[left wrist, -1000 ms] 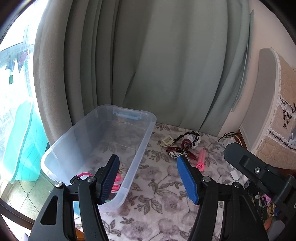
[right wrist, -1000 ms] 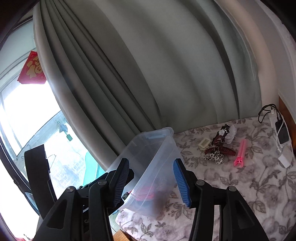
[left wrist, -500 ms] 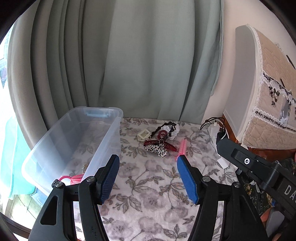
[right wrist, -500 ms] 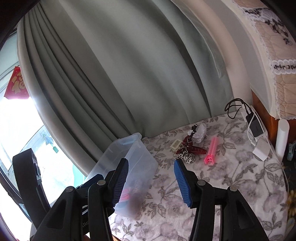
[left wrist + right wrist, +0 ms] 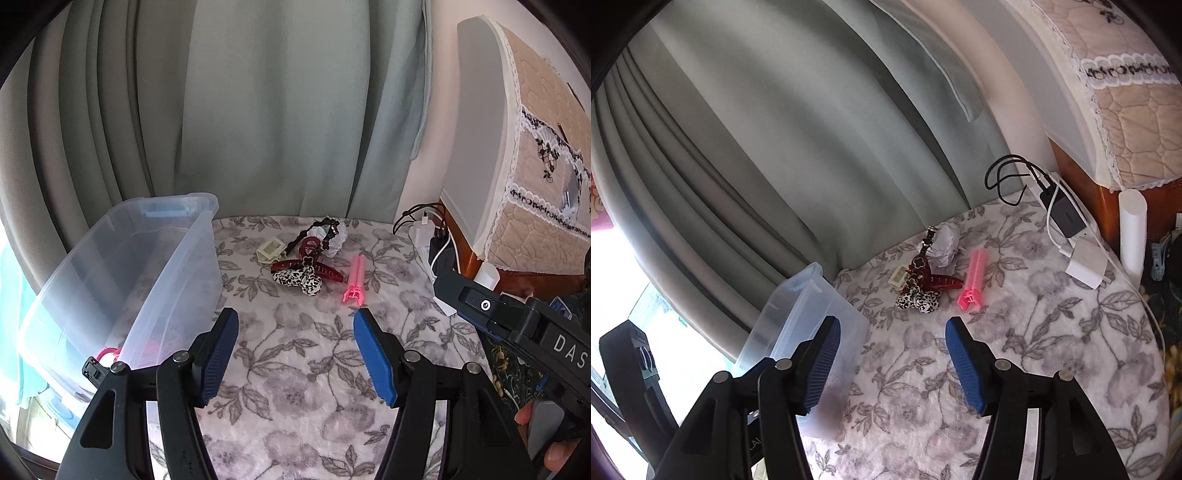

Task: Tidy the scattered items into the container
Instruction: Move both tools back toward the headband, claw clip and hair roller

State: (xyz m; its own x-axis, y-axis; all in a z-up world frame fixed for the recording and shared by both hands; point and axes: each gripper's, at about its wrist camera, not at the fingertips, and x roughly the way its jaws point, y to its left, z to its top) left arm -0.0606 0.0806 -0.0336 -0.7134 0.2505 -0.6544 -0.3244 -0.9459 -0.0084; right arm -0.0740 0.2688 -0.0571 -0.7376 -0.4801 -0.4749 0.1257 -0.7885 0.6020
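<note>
A clear plastic bin (image 5: 173,258) stands at the table's left; it also shows in the right wrist view (image 5: 798,306). A pink item (image 5: 110,352) lies in its near corner. Beyond my grippers lies a small pile: a dark red claw clip (image 5: 317,267), a spotted black-and-white bow (image 5: 299,278), a cream clip (image 5: 269,249), a white scrunchie (image 5: 332,236) and a pink clip (image 5: 354,278). The pink clip (image 5: 973,277) and red claw clip (image 5: 934,277) show in the right wrist view too. My left gripper (image 5: 295,354) is open and empty. My right gripper (image 5: 892,362) is open and empty.
A flowered cloth (image 5: 295,387) covers the table. Chargers and cables (image 5: 1067,225) lie at the far right edge, next to a white cylinder (image 5: 1132,232) and a quilted, lace-covered appliance (image 5: 535,155). Grey-green curtains (image 5: 258,110) hang behind.
Both grippers have swung right, from over the bin toward the pile of hair items, and come closer to the table. Both stay open and empty.
</note>
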